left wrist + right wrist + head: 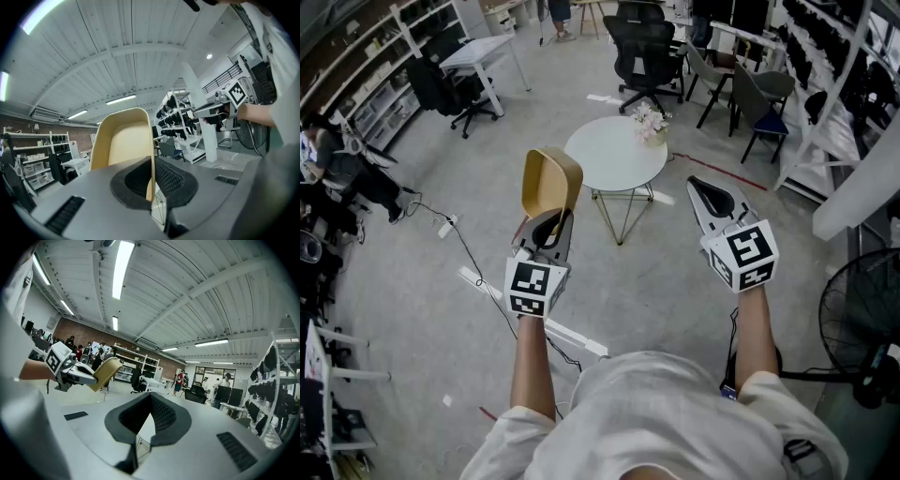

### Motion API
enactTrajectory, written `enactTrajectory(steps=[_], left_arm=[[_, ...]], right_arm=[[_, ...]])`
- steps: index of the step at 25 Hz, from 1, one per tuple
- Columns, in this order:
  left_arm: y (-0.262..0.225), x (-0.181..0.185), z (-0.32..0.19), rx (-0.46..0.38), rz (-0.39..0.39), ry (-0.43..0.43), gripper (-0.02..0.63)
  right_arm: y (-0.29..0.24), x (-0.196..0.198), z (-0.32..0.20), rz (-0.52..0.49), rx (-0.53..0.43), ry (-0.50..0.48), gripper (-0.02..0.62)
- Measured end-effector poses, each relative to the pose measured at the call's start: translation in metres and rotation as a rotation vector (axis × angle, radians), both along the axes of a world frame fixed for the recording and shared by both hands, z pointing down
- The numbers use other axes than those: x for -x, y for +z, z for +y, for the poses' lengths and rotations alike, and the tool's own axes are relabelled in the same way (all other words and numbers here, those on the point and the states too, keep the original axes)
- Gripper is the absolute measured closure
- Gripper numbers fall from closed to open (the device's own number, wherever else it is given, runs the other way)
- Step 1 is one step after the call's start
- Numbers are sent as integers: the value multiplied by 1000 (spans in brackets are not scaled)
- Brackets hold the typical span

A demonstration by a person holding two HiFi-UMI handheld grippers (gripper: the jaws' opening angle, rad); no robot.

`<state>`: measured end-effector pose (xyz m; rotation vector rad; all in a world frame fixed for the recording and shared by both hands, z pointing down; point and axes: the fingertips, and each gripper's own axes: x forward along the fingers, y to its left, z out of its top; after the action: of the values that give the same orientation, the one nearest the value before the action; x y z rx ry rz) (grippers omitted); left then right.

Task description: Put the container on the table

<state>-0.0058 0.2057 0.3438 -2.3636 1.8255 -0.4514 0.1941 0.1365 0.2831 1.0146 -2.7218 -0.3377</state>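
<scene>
We hold our left claw (549, 225) clamped on the tan container (550, 182). Its jaws are pressed together on one thin side wall, which runs edge-on between the black pads (173, 180) in the left gripper view. The container stands up from the front of that claw with its hollow side turned back toward us. It hangs in the air above the floor (441, 309) and touches nothing else.

Our right claw (709, 193) is beside the left one and well apart from it. Its jaws meet at the tips with nothing between them.

The round white table (605, 159) stands ahead of both claws, beyond the container and lower than either claw. A small bunch of pale flowers (651, 122) sits at the table's far edge, on the side nearer the right claw. Seen from the right claw, the container is off to its left, sticking out of the left claw's front.
</scene>
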Motion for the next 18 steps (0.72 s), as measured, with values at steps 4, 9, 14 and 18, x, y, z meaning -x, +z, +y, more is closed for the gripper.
enactTrajectory(steps=[4, 9, 14, 18], left_arm=[[-1, -6, -7, 1, -2, -2, 584], [2, -22, -13, 9, -6, -15, 584], [10, -37, -22, 20, 3, -65, 584], [16, -47, -37, 28, 0, -85, 584]], right_arm=[[2, -6, -7, -4, -1, -1, 581], [8, -22, -17, -38, 31, -23, 581], [16, -40, -28, -37, 47, -93, 581], [22, -50, -48, -36, 54, -119, 582]])
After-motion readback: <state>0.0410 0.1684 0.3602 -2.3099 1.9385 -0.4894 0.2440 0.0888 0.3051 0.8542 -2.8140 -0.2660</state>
